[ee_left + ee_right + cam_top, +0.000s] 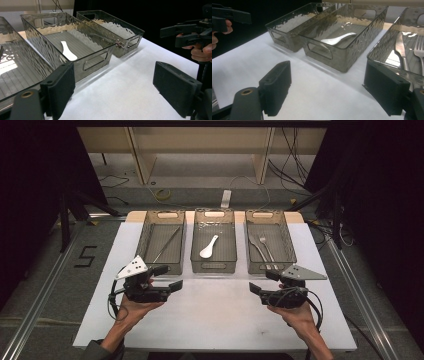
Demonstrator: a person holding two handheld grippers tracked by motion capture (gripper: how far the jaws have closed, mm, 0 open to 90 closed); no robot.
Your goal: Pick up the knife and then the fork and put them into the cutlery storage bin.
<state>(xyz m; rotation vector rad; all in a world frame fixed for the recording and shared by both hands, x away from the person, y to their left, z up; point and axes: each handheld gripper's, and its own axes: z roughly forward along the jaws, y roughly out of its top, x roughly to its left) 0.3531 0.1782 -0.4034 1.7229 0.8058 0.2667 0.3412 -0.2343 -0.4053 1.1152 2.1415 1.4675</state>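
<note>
The high view looks forward and down from above the person's side, taking in the whole white-topped counter from some way off. Each gripper view sits low and close over the counter, looking across it. All three share the middle smoked clear plastic bin, centre of frame.

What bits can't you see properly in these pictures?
- Thin utensil in the left bin: high view, too small and dim to tell what it is.
- Knife and fork handles: right gripper view, cut off by the right jaw and the picture's edge.
- Right bin's contents: left gripper view, hidden by its rippled wall.
- Left bin: left gripper view, cut off at the left edge.
</note>
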